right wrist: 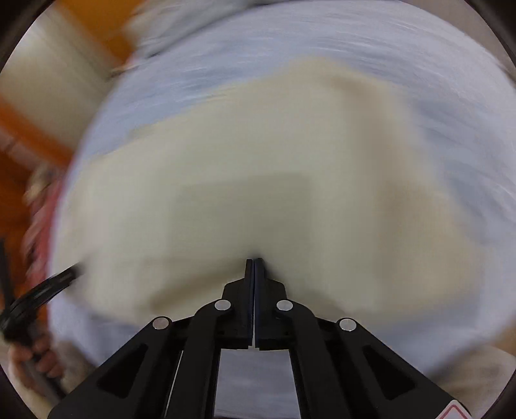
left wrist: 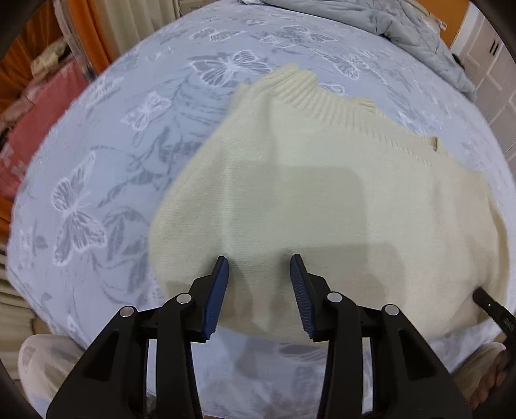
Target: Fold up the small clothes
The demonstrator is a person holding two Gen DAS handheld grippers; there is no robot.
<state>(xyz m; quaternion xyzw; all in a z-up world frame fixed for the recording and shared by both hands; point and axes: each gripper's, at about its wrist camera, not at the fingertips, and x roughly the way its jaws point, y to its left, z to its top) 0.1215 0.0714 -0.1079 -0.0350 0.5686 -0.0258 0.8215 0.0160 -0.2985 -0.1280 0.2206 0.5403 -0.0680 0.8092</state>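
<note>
A cream knit sweater (left wrist: pixel 322 199) lies on the bed, its ribbed neck toward the far side. My left gripper (left wrist: pixel 259 262) is open and empty, its blue-padded fingers just above the sweater's near edge. In the right wrist view, which is motion-blurred, the same sweater (right wrist: pixel 242 180) fills the middle. My right gripper (right wrist: pixel 254 261) has its fingers pressed together at the sweater's near edge; the blur hides whether cloth is between them. The tip of the right gripper shows at the right edge of the left wrist view (left wrist: pixel 493 306).
The bed has a light blue sheet with a butterfly print (left wrist: pixel 106 167). A grey quilt (left wrist: pixel 403 29) is bunched at the far right. A pink cloth (left wrist: pixel 35 122) lies left of the bed by orange curtains. The person's legs are at the bottom edge.
</note>
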